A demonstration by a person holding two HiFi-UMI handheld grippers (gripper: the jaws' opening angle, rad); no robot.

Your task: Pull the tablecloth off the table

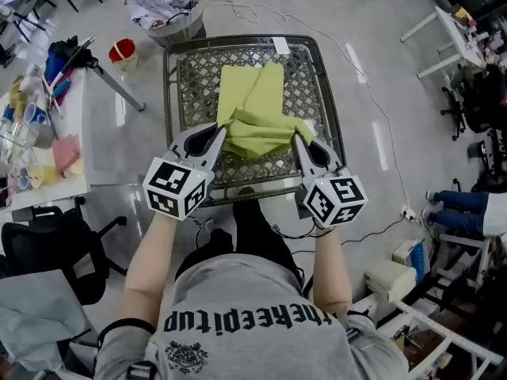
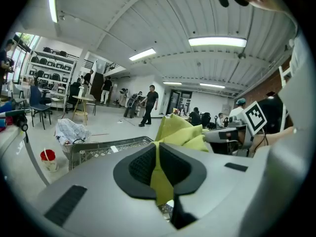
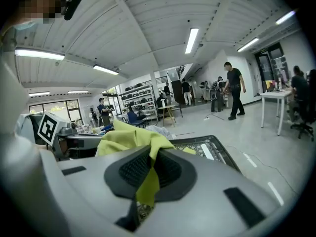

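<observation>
A yellow-green tablecloth (image 1: 255,109) lies rumpled on the metal lattice table (image 1: 310,93), folded back over itself toward me. My left gripper (image 1: 221,132) is shut on the cloth's near left corner, and my right gripper (image 1: 296,138) is shut on its near right corner. In the left gripper view the tablecloth (image 2: 159,177) is pinched between the black pads (image 2: 140,166) and bunches up beyond them. The right gripper view shows the tablecloth (image 3: 147,184) clamped the same way, with the table (image 3: 212,149) behind. Much of the table's lattice top is bare.
A basket of crumpled cloth (image 1: 168,8) stands past the table's far left corner, a red cup (image 1: 122,51) beside it. A white desk with clutter (image 1: 40,133) is on my left, a black chair (image 1: 47,248) near it. A cable (image 1: 348,62) runs over the floor at right. People stand far off.
</observation>
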